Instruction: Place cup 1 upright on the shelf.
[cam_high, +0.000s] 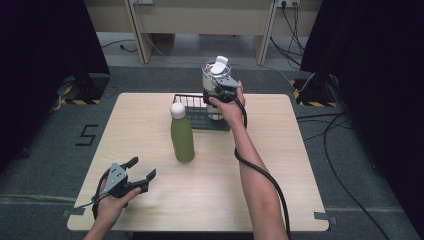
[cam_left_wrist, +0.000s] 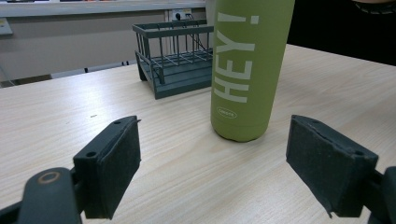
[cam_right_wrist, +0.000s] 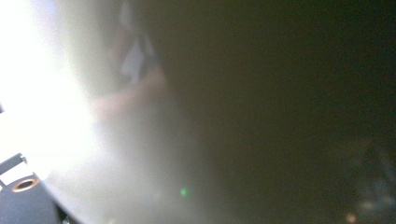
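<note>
The left gripper (cam_high: 142, 172) jaws stand spread and empty; ahead, the tall green metal bottle (cam_left_wrist: 246, 70). The right gripper (cam_high: 220, 92) pinches a clear lidded tumbler (cam_high: 214, 75) above the dark wire basket (cam_left_wrist: 175, 58); a weak grip could drop it.

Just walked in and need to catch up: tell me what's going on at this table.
A person works with a gripper in each hand. The right gripper holds a clear cup with a white lid up above the wire basket at the far side of the table. The left gripper waits near the front edge, jaws open and empty, pointed towards the green bottle, which stands upright on the table just in front of the basket.
</note>
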